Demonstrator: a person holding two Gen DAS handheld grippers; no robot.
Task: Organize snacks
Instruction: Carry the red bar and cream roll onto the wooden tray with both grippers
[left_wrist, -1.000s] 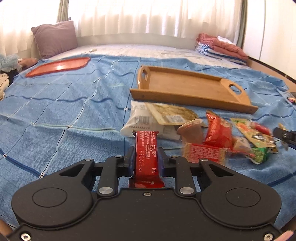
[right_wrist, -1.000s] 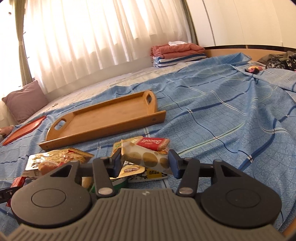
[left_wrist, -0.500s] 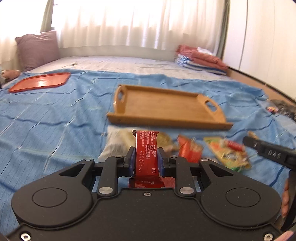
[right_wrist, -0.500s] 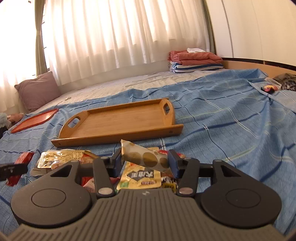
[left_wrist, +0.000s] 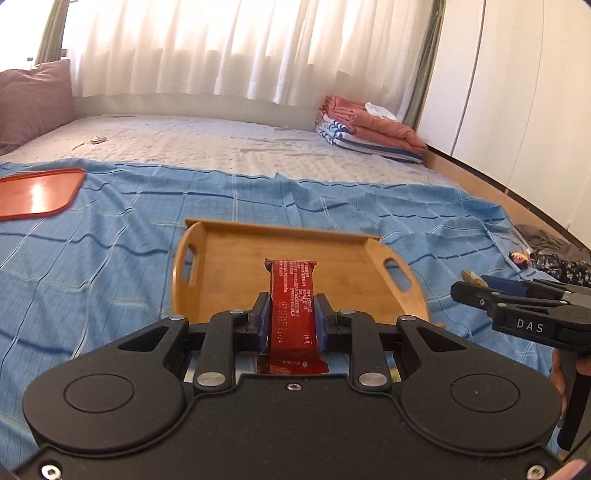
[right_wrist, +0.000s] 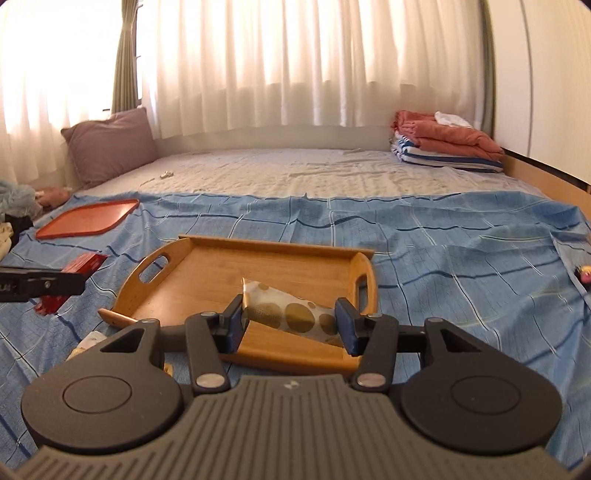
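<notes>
My left gripper (left_wrist: 291, 317) is shut on a red snack bar (left_wrist: 293, 295) and holds it above the near edge of the wooden tray (left_wrist: 221, 258). My right gripper (right_wrist: 290, 325) is shut on a white packet with gold dots (right_wrist: 291, 314) over the tray's (right_wrist: 207, 266) near right corner. The tray lies bare on the blue bedspread. The right gripper also shows at the right edge of the left wrist view (left_wrist: 476, 286). The left gripper with the red bar (right_wrist: 83, 264) shows at the left of the right wrist view.
A red flat tray (right_wrist: 88, 218) lies at the far left. Folded towels (right_wrist: 443, 144) sit at the back right and a mauve pillow (right_wrist: 110, 147) at the back left. Bits of other snack packets (right_wrist: 88, 341) peek out below the tray's near left corner.
Both grippers have risen and moved forward from the snack pile to the wooden tray, each still holding its snack. The pile has dropped out of view under the grippers.
</notes>
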